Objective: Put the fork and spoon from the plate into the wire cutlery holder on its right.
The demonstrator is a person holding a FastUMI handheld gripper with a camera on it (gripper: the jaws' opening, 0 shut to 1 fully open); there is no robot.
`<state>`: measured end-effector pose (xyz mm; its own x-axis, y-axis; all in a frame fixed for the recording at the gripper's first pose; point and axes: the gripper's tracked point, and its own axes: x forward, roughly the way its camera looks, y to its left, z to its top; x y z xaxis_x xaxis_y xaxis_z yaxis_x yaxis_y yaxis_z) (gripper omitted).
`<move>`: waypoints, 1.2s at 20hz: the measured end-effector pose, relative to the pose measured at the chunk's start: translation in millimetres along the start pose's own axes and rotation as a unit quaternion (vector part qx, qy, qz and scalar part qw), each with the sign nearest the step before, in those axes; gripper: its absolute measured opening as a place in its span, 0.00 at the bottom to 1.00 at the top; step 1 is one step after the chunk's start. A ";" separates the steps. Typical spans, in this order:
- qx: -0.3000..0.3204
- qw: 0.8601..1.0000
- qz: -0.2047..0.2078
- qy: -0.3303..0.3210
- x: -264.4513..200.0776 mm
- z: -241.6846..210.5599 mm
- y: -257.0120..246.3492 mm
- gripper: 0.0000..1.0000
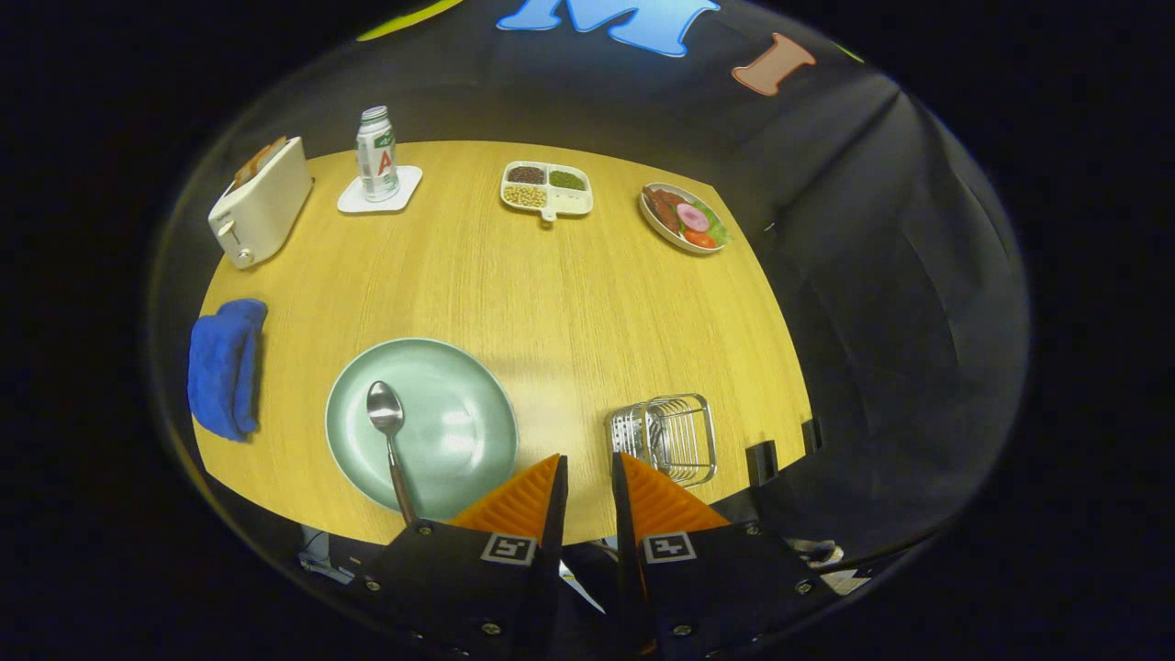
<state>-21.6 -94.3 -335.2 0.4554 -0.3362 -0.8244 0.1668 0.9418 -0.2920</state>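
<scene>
Spanning most of the frame, the wooden tabletop [551, 294] carries everything. Largest on it is the pale green plate [459, 422] at lower centre-left, with the spoon [387, 431] lying on it, bowl away from the tool and handle running back toward the left finger; the handle's end is cut off behind that finger. Right of the plate, just beyond the right finger, stands the wire cutlery holder [675, 436]; something metallic seems to sit inside its left end, but whether that is the fork is hard to make out. A white toaster [262, 202] occupies the upper left, a blue cloth [225, 367] lies at the left edge, a divided tray of beans [546, 188] and a dish of sliced food [684, 218] sit along the top, and a small bottle [376, 154] stands on a white coaster [404, 188]. The tool [587, 473] hangs at bottom centre over the near table edge, fingers slightly apart, gripping nothing, aimed between plate and holder.
</scene>
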 end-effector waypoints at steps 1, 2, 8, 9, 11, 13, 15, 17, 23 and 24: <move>-0.008 1.000 0.005 -0.002 -1.7 1.5 8.3 0.28; -0.017 1.000 0.010 -0.003 -1.9 2.0 15.3 0.28; -0.066 0.997 0.029 0.000 -4.9 -5.1 58.0 0.28; -0.074 0.997 0.031 0.002 -5.8 -5.5 63.8 0.28; -0.090 0.995 0.034 0.004 -5.7 -8.6 74.1 0.28; -0.104 0.994 0.036 0.008 -4.5 -11.5 83.2 0.28; -0.117 0.992 0.040 0.019 -2.5 -16.5 92.8 0.28; -0.126 0.991 0.046 0.028 1.5 -20.8 102.9 0.28; -0.139 0.985 0.066 0.073 19.4 -42.5 130.0 0.28; -0.144 0.984 0.068 0.082 23.4 -47.4 132.9 0.28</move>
<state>-30.2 23.1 -416.3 0.3050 -0.2244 -0.9256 -0.1507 0.9482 -0.2795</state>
